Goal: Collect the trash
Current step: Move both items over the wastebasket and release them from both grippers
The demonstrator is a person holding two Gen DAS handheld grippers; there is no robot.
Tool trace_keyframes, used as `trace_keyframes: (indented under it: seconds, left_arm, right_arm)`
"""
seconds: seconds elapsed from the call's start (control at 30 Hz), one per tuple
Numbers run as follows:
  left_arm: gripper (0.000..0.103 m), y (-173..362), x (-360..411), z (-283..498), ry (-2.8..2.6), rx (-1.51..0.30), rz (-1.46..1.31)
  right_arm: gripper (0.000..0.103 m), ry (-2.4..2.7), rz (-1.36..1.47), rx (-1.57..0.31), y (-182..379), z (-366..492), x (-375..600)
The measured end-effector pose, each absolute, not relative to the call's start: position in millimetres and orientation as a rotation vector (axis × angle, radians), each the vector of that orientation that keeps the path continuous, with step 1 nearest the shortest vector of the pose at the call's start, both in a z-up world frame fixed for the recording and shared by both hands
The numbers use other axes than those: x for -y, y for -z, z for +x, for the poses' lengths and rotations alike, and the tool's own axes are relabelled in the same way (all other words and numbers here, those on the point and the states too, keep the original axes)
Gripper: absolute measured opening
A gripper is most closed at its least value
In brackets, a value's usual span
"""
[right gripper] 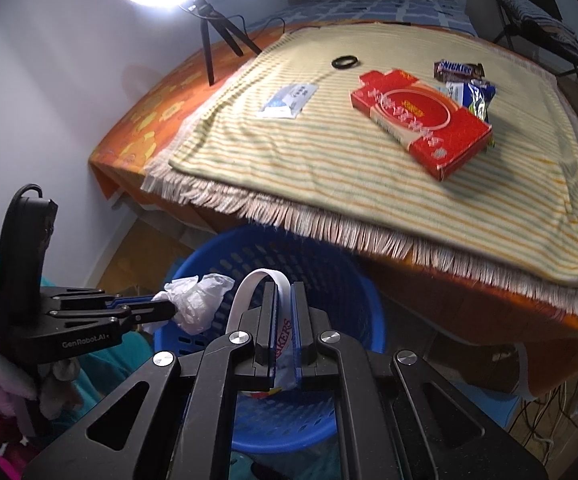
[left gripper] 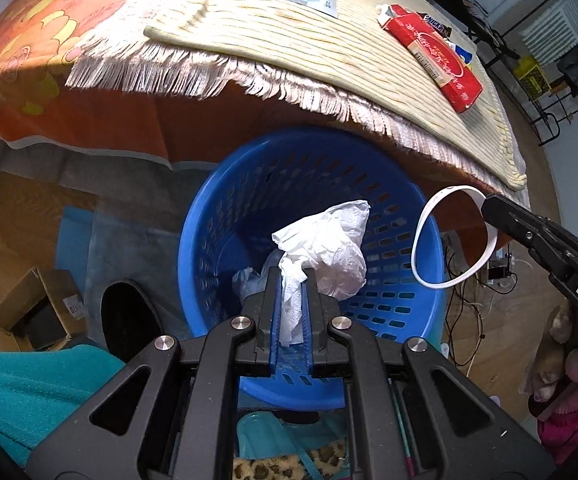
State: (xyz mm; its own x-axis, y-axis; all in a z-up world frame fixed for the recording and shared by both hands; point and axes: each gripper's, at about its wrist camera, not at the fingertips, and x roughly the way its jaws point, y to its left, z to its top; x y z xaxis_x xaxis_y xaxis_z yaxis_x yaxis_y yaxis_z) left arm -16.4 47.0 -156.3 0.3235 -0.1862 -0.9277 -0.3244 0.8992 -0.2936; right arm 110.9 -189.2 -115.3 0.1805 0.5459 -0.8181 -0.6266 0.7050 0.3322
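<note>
My left gripper (left gripper: 292, 276) is shut on a crumpled white tissue (left gripper: 329, 248) and holds it over the blue perforated basket (left gripper: 225, 216). It also shows in the right wrist view (right gripper: 171, 310), with the tissue (right gripper: 197, 300) over the basket (right gripper: 329, 276). My right gripper (right gripper: 283, 290) is shut on a white ring band (right gripper: 249, 292) above the basket; the band (left gripper: 421, 236) shows in the left wrist view too. A red box (right gripper: 421, 120), a Snickers bar (right gripper: 458, 70), a blue-white wrapper (right gripper: 475, 96) and a pale packet (right gripper: 289, 100) lie on the striped cloth.
The table with the fringed striped cloth (right gripper: 329, 168) overhangs the basket's far side. A black ring (right gripper: 345, 62) lies on the cloth. A ring light on a tripod (right gripper: 209, 32) stands at the table's left. A cardboard box (left gripper: 37, 312) and cables (left gripper: 473, 300) are on the floor.
</note>
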Motion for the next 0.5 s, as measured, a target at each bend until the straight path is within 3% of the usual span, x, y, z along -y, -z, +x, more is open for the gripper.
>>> trace_keyframes:
  seconds: [0.27,0.33,0.4,0.5]
  left_arm:
    - [0.007,161.0,-48.0,-14.7,-0.111,-1.27,-0.471]
    - [0.015,161.9,-48.8,-14.6,-0.115,-1.275,-0.477]
    - [0.044,161.5,-49.5,-14.9,-0.119,-1.271,-0.481]
    - [0.051,157.9,-49.8,-15.7,-0.126,-1.251,-0.476]
  right_arm:
    - [0.005,-0.816,-0.078,-1.137,122.7,111.5,189.1]
    - [0.005,-0.818,-0.08,-1.144,123.4,111.5,188.4]
    - [0.005,-0.814,-0.086,-1.154,124.2,112.4,186.9]
    - [0.01,-0.802,-0.087,-1.173,127.1,113.3,186.4]
